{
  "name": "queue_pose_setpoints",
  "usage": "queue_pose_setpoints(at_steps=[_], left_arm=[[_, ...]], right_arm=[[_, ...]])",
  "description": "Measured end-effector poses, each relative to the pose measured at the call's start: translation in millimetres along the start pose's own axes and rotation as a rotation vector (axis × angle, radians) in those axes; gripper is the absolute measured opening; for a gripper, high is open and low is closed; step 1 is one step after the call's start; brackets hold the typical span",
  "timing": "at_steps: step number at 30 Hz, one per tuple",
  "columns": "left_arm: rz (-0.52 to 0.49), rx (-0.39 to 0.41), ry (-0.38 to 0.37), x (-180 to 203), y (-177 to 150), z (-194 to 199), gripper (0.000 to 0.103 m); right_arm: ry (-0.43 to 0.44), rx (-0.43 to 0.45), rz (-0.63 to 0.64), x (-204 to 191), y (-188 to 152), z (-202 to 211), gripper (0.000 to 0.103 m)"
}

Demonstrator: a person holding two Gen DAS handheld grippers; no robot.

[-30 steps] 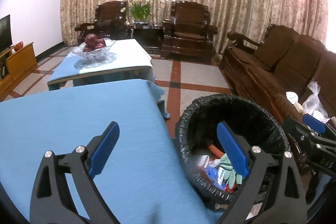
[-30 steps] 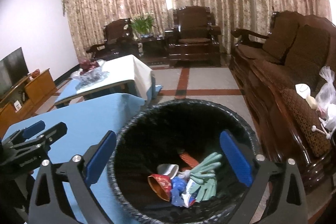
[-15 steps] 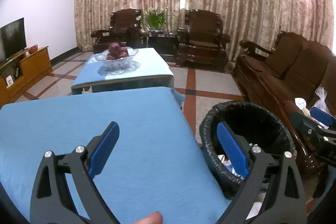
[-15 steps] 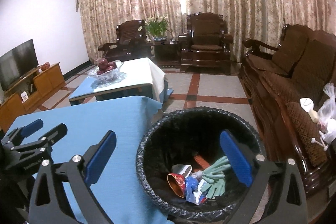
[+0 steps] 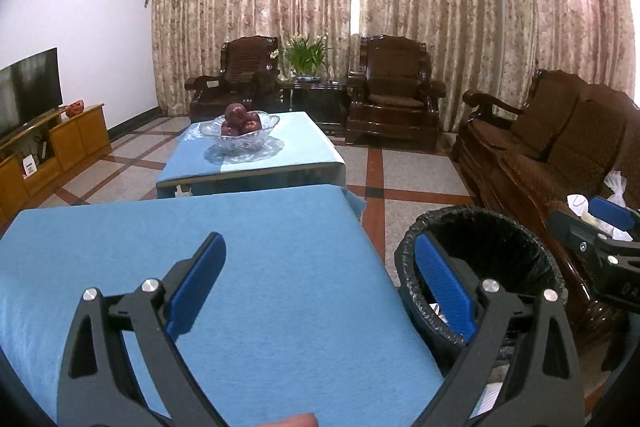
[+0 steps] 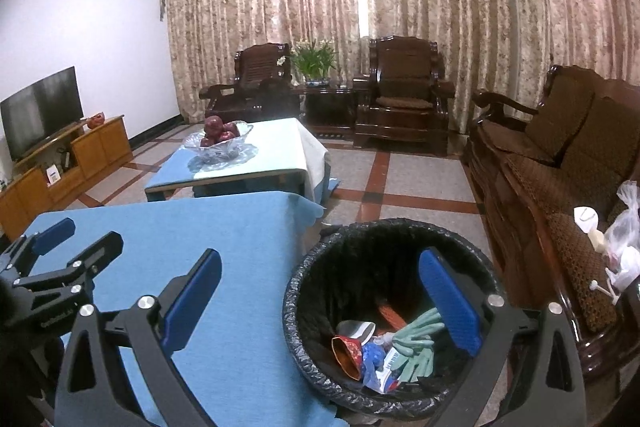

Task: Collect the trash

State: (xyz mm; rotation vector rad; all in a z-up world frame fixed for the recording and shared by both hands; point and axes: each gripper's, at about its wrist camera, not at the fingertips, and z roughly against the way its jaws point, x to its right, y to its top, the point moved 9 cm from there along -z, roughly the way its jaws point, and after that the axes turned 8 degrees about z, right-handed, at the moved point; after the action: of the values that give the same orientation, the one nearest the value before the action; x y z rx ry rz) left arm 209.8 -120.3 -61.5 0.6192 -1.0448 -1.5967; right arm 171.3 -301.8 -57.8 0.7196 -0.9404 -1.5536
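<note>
Each black claw (image 5: 320,291) carries blue pads (image 5: 196,283) and silver screws (image 5: 149,284).

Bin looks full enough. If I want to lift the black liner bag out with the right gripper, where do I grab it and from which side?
Judging by the right wrist view, take the bag at its crinkled rolled rim on the near side, coming straight down from above. The rim folds over the bin's edge all round, giving a gathered ridge to pinch. The right gripper is open and empty above it. The trash sits low, clear of the rim.
</note>
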Motion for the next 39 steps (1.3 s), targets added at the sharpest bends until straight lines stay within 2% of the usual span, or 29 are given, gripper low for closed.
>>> queue_pose_setpoints(at_steps=[39], left_arm=[[-0.007,0.01,-0.003,-1.3,1.5,-2.6,0.093]], right_arm=[[0.0,-0.005,0.006,-1.7,-1.1,-4.5,0.097]])
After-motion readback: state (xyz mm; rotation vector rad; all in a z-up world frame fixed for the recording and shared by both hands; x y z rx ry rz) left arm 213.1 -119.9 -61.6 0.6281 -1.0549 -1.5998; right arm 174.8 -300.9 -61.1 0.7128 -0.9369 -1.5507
